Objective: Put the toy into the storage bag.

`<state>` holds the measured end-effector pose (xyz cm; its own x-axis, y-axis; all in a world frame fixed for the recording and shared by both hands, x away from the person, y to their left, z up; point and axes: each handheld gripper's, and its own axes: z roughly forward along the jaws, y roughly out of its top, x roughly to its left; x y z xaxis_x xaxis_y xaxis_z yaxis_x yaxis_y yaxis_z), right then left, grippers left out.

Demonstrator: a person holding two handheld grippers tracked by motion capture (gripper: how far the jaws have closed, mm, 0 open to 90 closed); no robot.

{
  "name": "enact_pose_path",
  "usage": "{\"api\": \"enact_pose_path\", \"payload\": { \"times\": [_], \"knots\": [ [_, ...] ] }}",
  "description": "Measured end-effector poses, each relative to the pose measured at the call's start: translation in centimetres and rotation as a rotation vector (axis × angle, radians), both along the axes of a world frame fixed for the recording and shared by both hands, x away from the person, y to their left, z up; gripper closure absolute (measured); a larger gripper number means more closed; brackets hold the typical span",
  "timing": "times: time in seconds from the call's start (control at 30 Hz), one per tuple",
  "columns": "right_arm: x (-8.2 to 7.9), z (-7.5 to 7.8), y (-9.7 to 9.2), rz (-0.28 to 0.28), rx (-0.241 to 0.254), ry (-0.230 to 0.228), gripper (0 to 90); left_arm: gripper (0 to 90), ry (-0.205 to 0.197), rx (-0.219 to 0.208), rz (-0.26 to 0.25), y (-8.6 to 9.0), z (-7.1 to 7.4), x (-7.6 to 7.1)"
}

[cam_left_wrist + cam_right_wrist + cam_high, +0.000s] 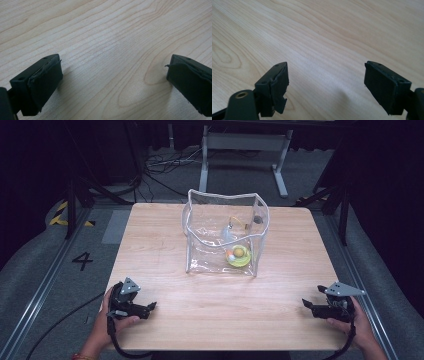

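On one table, two claws, left and right, gape empty near one clear bag.

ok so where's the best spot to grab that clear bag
Probably the white-trimmed top rim of the clear bag, coming from above. It stands upright with its mouth open, so the near rim sits free for a pinch. The right gripper and left gripper are both open.

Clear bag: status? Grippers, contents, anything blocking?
Left gripper and right gripper open, empty, low at near table edge. Clear bag upright mid-table, top open, yellow-green toy inside. Nothing in the way.
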<state>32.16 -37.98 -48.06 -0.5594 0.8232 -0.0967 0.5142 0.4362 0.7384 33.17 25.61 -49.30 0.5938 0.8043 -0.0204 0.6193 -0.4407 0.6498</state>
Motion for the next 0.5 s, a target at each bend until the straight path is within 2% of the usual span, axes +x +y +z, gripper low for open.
{"api": "enact_pose_path", "payload": {
  "times": [0.1, 0.17, 0.27, 0.37, 0.5],
  "knots": [
    [-0.7, -1.0, -0.3, -0.019, 0.014, 0.018, 20.3, 0.5, 0.000, -0.001, -0.001, 0.0, 0.0, 0.0],
    [-1.0, -1.5, -0.6, -0.042, 0.025, 0.009, 19.7, 0.6, 0.000, -0.004, 0.001, 0.0, 0.0, 0.0],
    [-1.0, -1.5, -1.1, -0.068, 0.055, 0.033, 19.0, 0.7, -0.006, -0.002, 0.002, 0.0, 0.0, 0.0],
    [-0.7, -1.6, -1.5, -0.081, 0.087, 0.076, 17.2, 0.7, -0.006, -0.002, 0.002, 0.0, 0.0, 0.0],
    [-0.7, -1.6, -1.4, -0.101, 0.086, 0.080, 15.1, 0.7, -0.008, -0.003, 0.008, 0.0, 0.0, -0.1]
  ]
}}
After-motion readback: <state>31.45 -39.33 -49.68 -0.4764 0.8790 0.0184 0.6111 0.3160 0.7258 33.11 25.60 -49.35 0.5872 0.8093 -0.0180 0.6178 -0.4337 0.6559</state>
